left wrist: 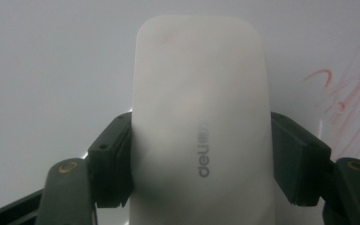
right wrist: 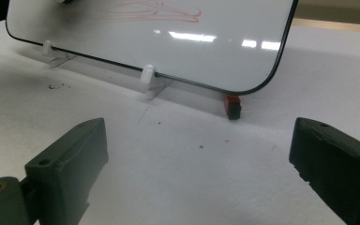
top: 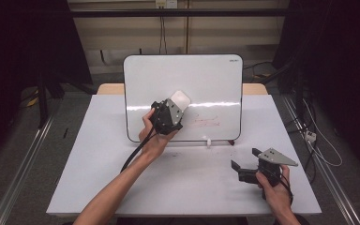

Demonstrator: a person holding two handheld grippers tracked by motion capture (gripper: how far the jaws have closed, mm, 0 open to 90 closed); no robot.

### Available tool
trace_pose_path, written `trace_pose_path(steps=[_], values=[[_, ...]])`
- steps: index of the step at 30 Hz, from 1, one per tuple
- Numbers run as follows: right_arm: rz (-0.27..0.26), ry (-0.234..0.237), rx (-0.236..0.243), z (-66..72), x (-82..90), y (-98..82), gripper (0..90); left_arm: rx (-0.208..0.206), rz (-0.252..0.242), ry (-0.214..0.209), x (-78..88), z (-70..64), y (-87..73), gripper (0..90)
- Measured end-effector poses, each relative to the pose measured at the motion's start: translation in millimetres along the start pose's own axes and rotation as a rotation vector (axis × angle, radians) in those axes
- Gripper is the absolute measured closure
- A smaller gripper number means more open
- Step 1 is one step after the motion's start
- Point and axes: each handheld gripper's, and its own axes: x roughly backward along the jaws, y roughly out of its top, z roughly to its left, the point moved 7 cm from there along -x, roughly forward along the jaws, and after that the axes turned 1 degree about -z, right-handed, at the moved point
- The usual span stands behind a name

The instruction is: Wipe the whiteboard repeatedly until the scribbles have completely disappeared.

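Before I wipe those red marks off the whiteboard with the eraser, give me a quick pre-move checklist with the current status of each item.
1. Grip on the eraser: ok. The left gripper has both pads clamped on its sides.
2. Eraser at the whiteboard: ok, it is up against the white surface; actual contact cannot tell.
3. Red marks present: ok, they lie to the right of the eraser in the high view, not yet wiped.
4. Board support: ok, it leans on its white clips on the table.
5. Right gripper out of the way: ok, open, low near the table's right front.
6. Pressure on the board: cannot tell.
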Motion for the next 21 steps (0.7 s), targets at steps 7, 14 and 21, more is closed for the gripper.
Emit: trace_pose_path(steps=[7, 14, 21], values=[[0.001, -0.004, -0.007, -1.2, 0.6, -0.4, 4.7, -0.066, -0.012, -0.040, -4.7, -34.5, 3.8, 30.9], [0.001, 0.001, -0.003, -0.1, 1.1, -0.5, 4.7, -0.120, -0.010, -0.064, -3.1, -62.5, -4.0, 31.0], [0.000, 0.000, -0.003, -0.5, 0.7, -0.3, 4.8, -0.171, 0.005, -0.088, 0.5, -74.3, -10.5, 30.9]])
